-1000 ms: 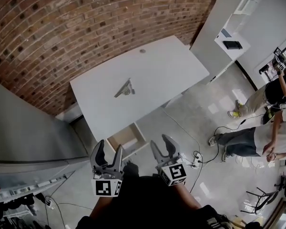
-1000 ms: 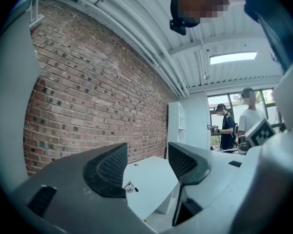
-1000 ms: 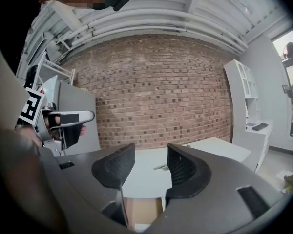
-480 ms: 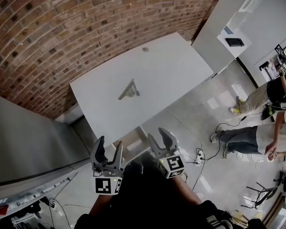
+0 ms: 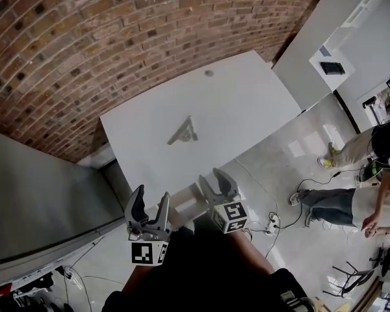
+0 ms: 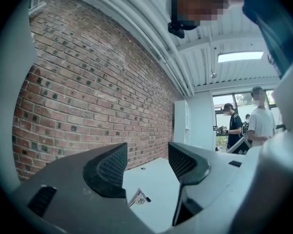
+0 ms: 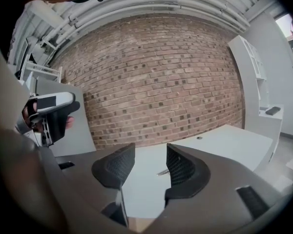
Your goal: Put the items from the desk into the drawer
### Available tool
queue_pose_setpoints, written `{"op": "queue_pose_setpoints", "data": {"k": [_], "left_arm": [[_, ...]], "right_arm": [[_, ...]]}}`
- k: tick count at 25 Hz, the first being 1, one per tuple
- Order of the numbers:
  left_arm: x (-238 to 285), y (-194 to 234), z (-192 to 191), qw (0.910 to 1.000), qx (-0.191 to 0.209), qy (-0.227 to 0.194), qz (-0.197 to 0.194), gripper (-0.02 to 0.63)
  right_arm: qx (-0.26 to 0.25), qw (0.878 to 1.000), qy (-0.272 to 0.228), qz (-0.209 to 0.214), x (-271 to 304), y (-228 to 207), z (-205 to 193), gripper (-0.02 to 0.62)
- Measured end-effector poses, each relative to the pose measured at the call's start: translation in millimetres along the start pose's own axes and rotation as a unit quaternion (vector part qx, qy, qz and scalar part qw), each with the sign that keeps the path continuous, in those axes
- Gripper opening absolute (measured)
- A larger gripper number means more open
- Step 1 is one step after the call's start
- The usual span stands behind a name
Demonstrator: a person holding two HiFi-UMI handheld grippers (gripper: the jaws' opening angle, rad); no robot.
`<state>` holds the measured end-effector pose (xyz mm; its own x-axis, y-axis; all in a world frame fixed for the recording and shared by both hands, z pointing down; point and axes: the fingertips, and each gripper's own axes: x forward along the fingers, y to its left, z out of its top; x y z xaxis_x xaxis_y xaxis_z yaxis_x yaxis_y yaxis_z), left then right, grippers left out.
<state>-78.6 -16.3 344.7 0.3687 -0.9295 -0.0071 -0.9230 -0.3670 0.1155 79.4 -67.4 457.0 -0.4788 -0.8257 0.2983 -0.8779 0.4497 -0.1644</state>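
A small grey metal item (image 5: 184, 134) lies near the middle of the white desk (image 5: 247, 103), also seen as the item (image 6: 139, 198) between the left jaws and the item (image 7: 162, 171) between the right jaws. Below the desk's front edge an open drawer (image 5: 182, 205) shows, partly hidden by my right gripper (image 5: 216, 182). My left gripper (image 5: 150, 203) is held lower left of it. Both grippers are open and empty, well short of the desk.
A brick wall runs behind the desk. A small round spot (image 5: 208, 73) marks the desk's far side. A white cabinet (image 5: 331, 38) with a dark device (image 5: 331, 67) stands right. People (image 5: 367, 174) and floor cables (image 5: 279, 216) are at the right. A grey panel (image 5: 39, 200) is left.
The view has shifted so the desk sits slightly lower and nearer. My right gripper has risen toward the drawer's front; the left gripper has stayed about where it was.
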Motion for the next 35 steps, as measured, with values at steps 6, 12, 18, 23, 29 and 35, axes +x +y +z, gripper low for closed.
{"op": "queue_pose_setpoints", "data": {"k": [6,12,18,23,29,35], "left_arm": [[33.3,8.7,-3.3,0.9999,0.001,0.009,0.009,0.239],[59.2,16.8,-10.2,0.9996,-0.002,0.021,0.016,0.239],[79.5,23.4,-14.5,0.9993,-0.004,0.031,0.018,0.239],[94.5,27.6,-18.3,0.9992,-0.005,0.034,0.02,0.238],[108.0,34.1,-23.6,0.9986,-0.008,0.043,0.029,0.238],[117.6,43.3,-31.5,0.9974,-0.008,0.056,0.044,0.213]], "right_arm": [[0.016,0.999,0.033,0.01,49.4,-21.6,-14.2,0.189],[0.033,0.997,0.066,0.011,95.6,-42.4,-39.1,0.189],[0.068,0.992,0.105,0.008,136.8,-59.9,-69.9,0.189],[0.118,0.984,0.137,0.003,170.4,-72.7,-102.3,0.189],[0.164,0.97,0.179,-0.007,210.0,-85.9,-142.7,0.183],[0.208,0.955,0.212,-0.013,234.5,-91.9,-167.6,0.179]]}}
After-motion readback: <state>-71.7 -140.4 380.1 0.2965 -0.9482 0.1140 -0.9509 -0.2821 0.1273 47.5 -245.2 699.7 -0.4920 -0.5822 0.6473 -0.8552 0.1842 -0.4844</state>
